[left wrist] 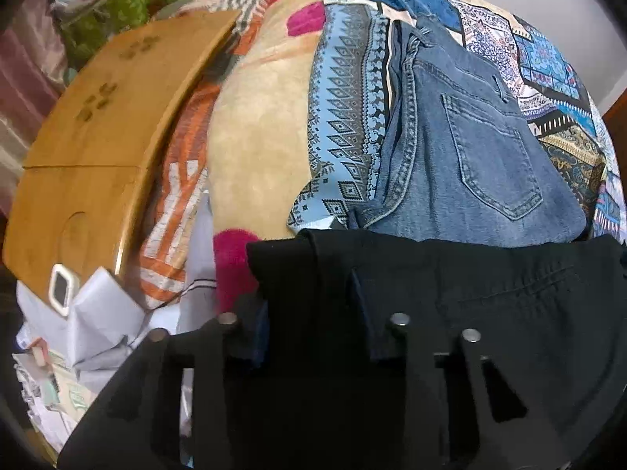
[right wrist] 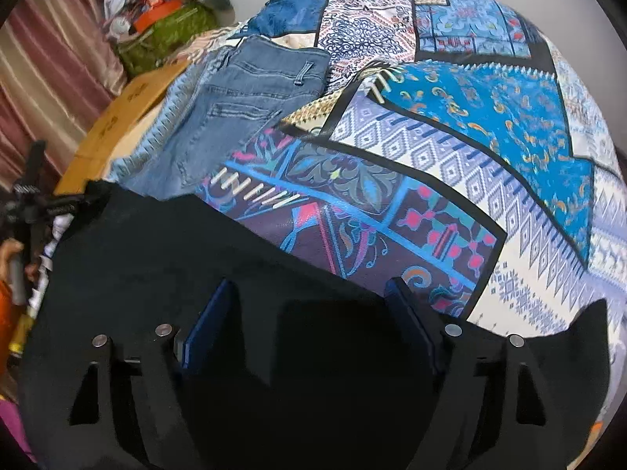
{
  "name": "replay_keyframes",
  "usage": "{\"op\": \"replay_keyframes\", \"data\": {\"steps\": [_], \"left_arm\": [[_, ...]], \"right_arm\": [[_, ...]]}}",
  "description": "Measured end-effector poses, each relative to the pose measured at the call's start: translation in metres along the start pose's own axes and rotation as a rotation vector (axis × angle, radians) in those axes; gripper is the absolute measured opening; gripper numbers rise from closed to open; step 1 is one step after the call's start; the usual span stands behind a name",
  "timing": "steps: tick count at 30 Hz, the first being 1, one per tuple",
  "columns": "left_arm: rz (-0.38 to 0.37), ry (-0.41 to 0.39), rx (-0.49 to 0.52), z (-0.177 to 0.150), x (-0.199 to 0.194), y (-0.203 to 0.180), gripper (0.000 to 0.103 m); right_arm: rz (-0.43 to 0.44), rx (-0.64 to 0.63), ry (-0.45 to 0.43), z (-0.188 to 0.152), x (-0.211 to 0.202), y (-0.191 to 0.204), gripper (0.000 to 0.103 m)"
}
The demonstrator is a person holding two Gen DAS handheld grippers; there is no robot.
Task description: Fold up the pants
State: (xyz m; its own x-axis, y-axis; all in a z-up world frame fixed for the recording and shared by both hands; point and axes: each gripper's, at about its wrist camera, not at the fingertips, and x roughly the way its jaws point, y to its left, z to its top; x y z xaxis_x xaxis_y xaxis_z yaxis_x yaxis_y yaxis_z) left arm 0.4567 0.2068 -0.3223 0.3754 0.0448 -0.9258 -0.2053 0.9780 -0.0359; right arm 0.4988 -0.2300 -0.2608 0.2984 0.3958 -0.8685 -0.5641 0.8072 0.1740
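Black pants [left wrist: 490,293] are lying flat at the bed's [right wrist: 450,164] near edge, beside folded blue jeans [left wrist: 470,156]. Left tool [left wrist: 309,313] is pinching the black waistband; right tool [right wrist: 309,305] is hovering wide open, empty.

Patchwork bedspread [right wrist: 450,149], wooden tray [left wrist: 98,149], phone [left wrist: 60,290], green bag [right wrist: 168,35], curtain [right wrist: 51,70]

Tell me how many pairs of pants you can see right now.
2: black pants under both grippers at the near edge, and blue jeans lying folded just beyond them on the patterned bedspread. Others may be hidden.
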Motion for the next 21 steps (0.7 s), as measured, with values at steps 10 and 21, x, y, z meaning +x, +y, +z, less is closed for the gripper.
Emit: {"op": "replay_keyframes", "data": {"steps": [10, 21], "left_arm": [[0.042, -0.091, 0.033, -0.01, -0.04, -0.008, 0.014], [0.02, -0.311, 0.074, 0.024, -0.143, -0.022, 0.012]], "right_arm": [[-0.037, -0.059, -0.042, -0.009, -0.015, 0.015, 0.007], [-0.092, 0.011, -0.291, 0.015, -0.1, 0.012, 0.006]]}}
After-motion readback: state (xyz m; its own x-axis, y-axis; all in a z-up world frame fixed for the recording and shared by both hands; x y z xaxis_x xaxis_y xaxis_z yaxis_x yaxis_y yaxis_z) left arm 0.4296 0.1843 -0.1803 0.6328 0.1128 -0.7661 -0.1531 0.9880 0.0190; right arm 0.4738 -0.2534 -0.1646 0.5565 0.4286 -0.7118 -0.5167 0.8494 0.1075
